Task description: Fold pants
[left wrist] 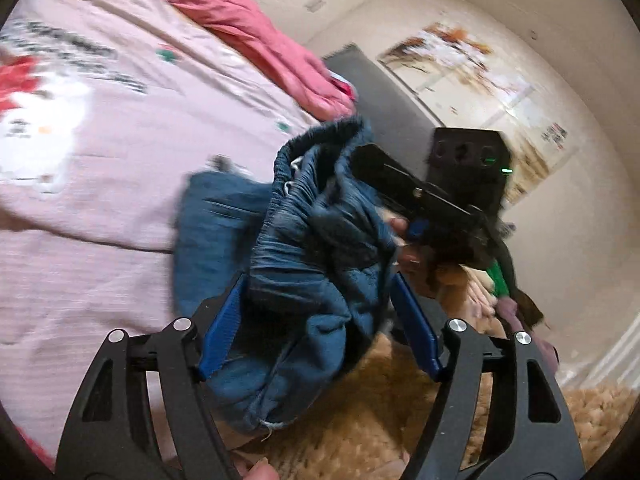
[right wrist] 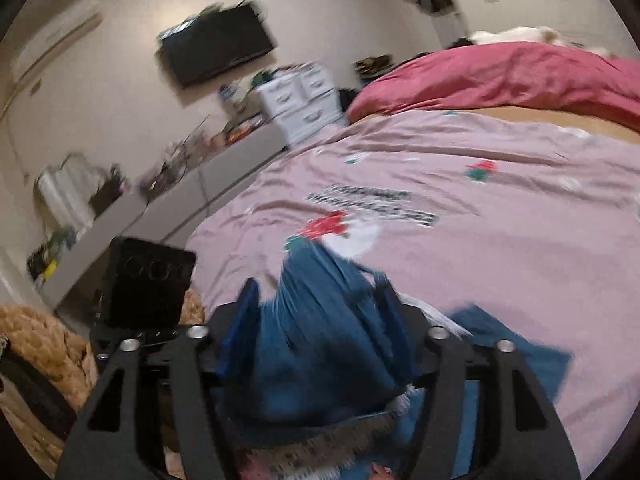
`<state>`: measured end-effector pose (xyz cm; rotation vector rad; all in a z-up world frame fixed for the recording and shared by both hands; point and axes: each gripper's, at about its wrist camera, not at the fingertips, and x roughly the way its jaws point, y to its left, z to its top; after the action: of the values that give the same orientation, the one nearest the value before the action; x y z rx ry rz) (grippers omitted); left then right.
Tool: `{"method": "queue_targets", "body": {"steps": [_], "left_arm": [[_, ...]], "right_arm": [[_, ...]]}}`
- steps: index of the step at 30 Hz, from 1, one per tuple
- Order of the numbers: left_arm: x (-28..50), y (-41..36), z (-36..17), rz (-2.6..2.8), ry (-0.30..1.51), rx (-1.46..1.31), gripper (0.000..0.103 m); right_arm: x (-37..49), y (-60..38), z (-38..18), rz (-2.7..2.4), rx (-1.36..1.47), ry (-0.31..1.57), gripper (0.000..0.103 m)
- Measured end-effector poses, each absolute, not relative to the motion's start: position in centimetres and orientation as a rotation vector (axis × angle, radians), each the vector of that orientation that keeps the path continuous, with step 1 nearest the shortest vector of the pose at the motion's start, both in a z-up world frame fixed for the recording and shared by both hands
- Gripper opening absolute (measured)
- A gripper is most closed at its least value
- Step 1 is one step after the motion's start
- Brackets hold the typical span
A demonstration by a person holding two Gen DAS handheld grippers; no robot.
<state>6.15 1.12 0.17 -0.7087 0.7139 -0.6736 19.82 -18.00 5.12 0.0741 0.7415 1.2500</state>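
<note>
Both my grippers hold the bunched dark-blue fabric pants point(left wrist: 308, 248) up over the bed's edge.

My left gripper point(left wrist: 320, 312) and right gripper point(right wrist: 320, 320) each pinch waistband cloth; I should draw them apart, level, then lay the pants flat on the pink printed bedspread point(right wrist: 500, 240), short of the crimson duvet point(right wrist: 500, 72).

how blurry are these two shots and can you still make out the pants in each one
Left wrist view: bedspread smeared by motion, but the blue pants stay fairly sharp between the left tongs. Right wrist view: blurrier throughout, pants streaked between the right tongs. Both show fisheye curving and dark corners.
</note>
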Motion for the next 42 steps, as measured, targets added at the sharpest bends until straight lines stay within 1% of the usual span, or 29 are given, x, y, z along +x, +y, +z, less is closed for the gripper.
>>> {"method": "queue_targets", "body": {"steps": [3, 7, 10, 13, 15, 18, 21, 24, 25, 26, 27, 29, 37, 40, 41, 42], "left_arm": [[6.1, -1.6, 0.3, -0.779, 0.725, -0.659, 0.064], [5.9, -5.5, -0.4, -0.768, 0.79, -0.498, 0.064], [5.8, -6.8, -1.3, -0.712, 0.844, -0.401, 0.065], [6.0, -7.0, -2.0, -0.683, 0.875, -0.372, 0.065], [6.2, -7.1, -2.2, -0.677, 0.881, -0.36, 0.065], [5.4, -6.8, -1.9, -0.685, 0.873, -0.349, 0.065], [4.7, -6.1, -1.2, -0.693, 0.853, -0.364, 0.066], [4.5, -5.2, -0.1, -0.674, 0.826, -0.367, 0.07], [4.5, -4.8, 0.4, -0.662, 0.815, -0.364, 0.071], [4.8, -4.5, 1.0, -0.647, 0.803, -0.36, 0.072], [5.0, -4.1, 1.6, -0.626, 0.794, -0.347, 0.073], [5.9, -3.6, 2.4, -0.55, 0.798, -0.296, 0.075], [9.7, -3.2, 4.1, -0.455, 0.863, -0.166, 0.075], [11.6, -3.8, 4.5, -0.478, 0.878, -0.122, 0.074], [12.2, -3.9, 4.6, -0.486, 0.885, -0.112, 0.073], [13.1, -4.0, 4.5, -0.489, 0.894, -0.101, 0.071]], "right_arm": [[20.4, -22.2, 3.7, 1.126, 0.132, 0.749, 0.07], [19.9, -25.8, 1.9, 0.994, 0.166, 0.809, 0.07], [18.7, -26.5, 1.2, 0.979, 0.152, 0.825, 0.07], [17.7, -26.2, 0.2, 0.977, 0.123, 0.859, 0.07], [17.9, -26.1, -0.8, 0.914, 0.067, 0.898, 0.061], [18.6, -26.0, -2.2, 0.847, 0.033, 0.935, 0.062], [17.9, -26.2, -1.6, 0.84, 0.026, 0.905, 0.062], [16.7, -26.8, -0.2, 0.836, 0.019, 0.855, 0.063], [16.5, -27.0, 0.1, 0.834, 0.019, 0.845, 0.066], [16.0, -27.3, 0.5, 0.824, 0.013, 0.828, 0.071], [15.5, -27.5, 0.9, 0.817, 0.004, 0.81, 0.071], [14.4, -27.8, 1.5, 0.809, -0.014, 0.782, 0.071], [9.0, -27.4, 3.0, 0.897, -0.038, 0.716, 0.071], [7.1, -26.1, 3.2, 0.939, -0.099, 0.703, 0.071], [6.5, -25.6, 3.3, 0.951, -0.127, 0.698, 0.07], [6.0, -25.2, 3.3, 0.959, -0.147, 0.697, 0.065]]}}
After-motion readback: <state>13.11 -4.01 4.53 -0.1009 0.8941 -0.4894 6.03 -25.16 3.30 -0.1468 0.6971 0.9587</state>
